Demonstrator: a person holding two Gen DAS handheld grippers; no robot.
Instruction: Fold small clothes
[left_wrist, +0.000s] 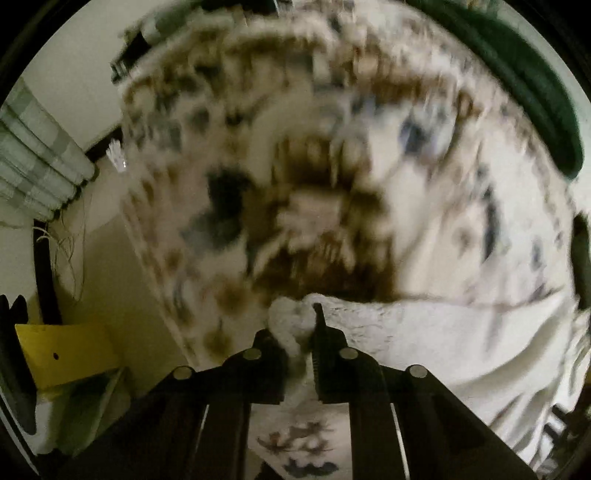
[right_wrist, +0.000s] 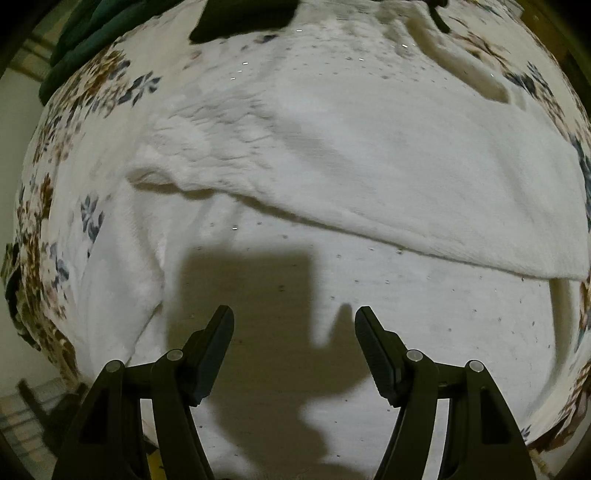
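Note:
A white knit garment (right_wrist: 332, 155) lies on a floral bedsheet (right_wrist: 96, 96), with one part folded over the rest along a diagonal edge. My right gripper (right_wrist: 294, 325) is open and empty just above the garment's lower part, and its shadow falls on the cloth. My left gripper (left_wrist: 295, 328) is shut on a bunched edge of the white garment (left_wrist: 424, 332) and holds it above the blurred floral sheet (left_wrist: 258, 166).
Dark green cloth (left_wrist: 535, 92) lies at the far edge of the bed; it also shows in the right wrist view (right_wrist: 88, 33). A yellow box (left_wrist: 66, 350) and a curtain (left_wrist: 37, 147) stand off the bed's left side. A black object (right_wrist: 243, 18) lies beyond the garment.

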